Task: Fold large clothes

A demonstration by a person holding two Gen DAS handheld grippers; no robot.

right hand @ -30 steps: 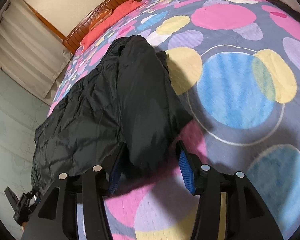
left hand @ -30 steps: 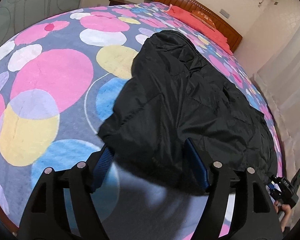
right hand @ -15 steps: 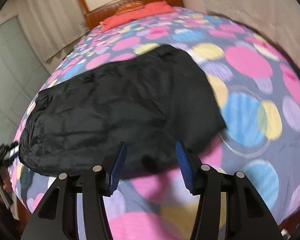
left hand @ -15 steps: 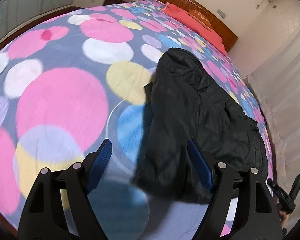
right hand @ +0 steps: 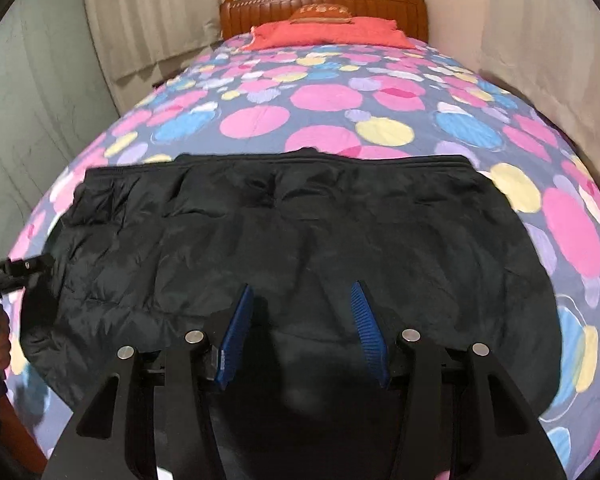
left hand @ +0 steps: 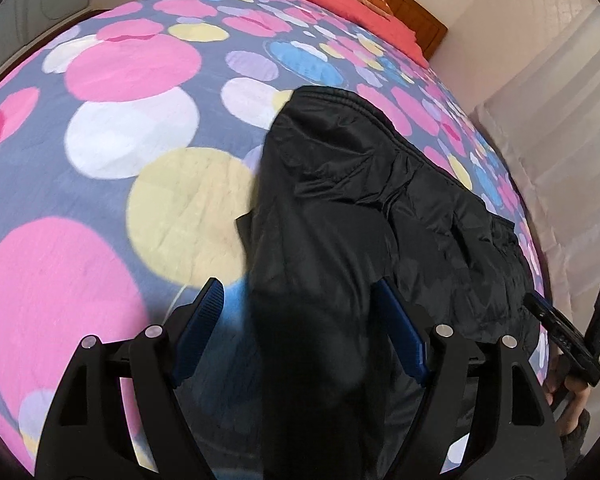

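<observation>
- Here we see a black padded jacket [right hand: 300, 236] lying across the near end of a bed, on a bedspread [right hand: 324, 96] printed with pink, blue, yellow and white circles.
- From the right wrist camera the jacket stretches from side to side; its far edge runs nearly straight, and its near part sits under the camera.
- Our right gripper [right hand: 302, 332] hangs over the near part of the jacket. Its blue fingers [right hand: 236, 332] stand apart, with only the dark cloth showing behind the gap; we see nothing pinched between them.
- Our left gripper [left hand: 300, 332] is over the left end of the jacket. Its fingers [left hand: 198, 336] are spread wide, and they have just been opening. Dark cloth fills the gap between them in the picture, but the pads do not press on it.
- From the left wrist camera the jacket runs away towards the upper right, with a ribbed edge [left hand: 332, 94] at its far end and wrinkles along its length.
- At the right edge of that view we see the other gripper [left hand: 564, 332], held in a hand [left hand: 568, 396].
- At the head of the bed lies a red pillow [right hand: 328, 32] against a wooden headboard [right hand: 324, 6].
- Pale curtains [right hand: 148, 20] hang beside the bed.
</observation>
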